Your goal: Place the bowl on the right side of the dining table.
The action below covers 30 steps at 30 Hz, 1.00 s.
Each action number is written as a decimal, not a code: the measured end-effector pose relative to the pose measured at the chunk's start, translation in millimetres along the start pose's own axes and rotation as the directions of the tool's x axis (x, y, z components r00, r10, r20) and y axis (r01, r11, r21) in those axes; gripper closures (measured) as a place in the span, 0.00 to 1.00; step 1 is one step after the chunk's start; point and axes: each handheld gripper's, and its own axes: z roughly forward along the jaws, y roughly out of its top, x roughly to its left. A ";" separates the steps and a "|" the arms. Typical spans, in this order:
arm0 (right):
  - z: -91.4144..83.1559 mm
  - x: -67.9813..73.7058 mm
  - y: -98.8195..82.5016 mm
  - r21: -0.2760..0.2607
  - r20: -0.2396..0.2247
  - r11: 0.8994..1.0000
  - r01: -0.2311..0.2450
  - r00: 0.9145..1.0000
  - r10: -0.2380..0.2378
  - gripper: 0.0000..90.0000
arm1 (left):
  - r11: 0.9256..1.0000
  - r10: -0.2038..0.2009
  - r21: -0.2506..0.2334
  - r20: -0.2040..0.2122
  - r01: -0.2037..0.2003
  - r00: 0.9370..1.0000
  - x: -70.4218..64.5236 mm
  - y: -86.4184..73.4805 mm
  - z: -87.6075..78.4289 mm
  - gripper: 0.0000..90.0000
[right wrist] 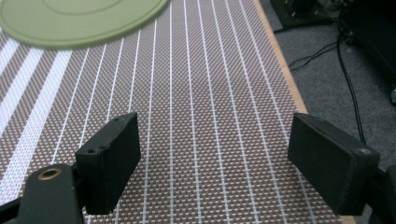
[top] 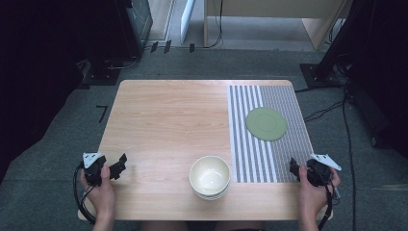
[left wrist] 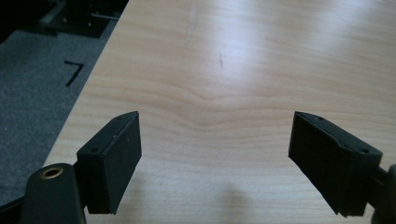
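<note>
High view has our left gripper (top: 118, 166) and right gripper (top: 294, 168) idle with jaws apart and empty, the stacked bowls (top: 210, 177) between them at the bench's (top: 163, 120) near edge, where we judge a careless nudge could tip them off.

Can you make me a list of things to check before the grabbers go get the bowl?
1. Left gripper open, nothing between its jaws: ok.
2. Right gripper open, nothing between its jaws: ok.
3. Bowl upright at the near edge of the table: ok.
4. One bowl or a stack: looks stacked, cannot tell how many.
5. Green plate flat on the striped mat: ok.
6. Path from either gripper to the bowl is bare: ok.
</note>
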 end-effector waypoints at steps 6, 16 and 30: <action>-4.8 -4.2 2.2 -0.019 -0.006 0.999 -0.037 0.999 0.037 0.19 | 0.998 0.056 -0.024 0.032 -0.055 0.998 -14.7 9.5 -8.2 0.18; -23.1 5.1 14.1 -0.078 -0.035 0.996 -0.032 0.999 0.029 0.18 | 0.994 0.111 -0.028 0.108 -0.108 0.988 -43.5 16.6 -12.9 0.18; -41.4 31.4 29.1 -0.133 -0.106 0.991 0.013 0.994 -0.027 0.16 | 0.988 0.151 -0.046 0.183 -0.145 0.972 -73.5 23.7 -19.9 0.18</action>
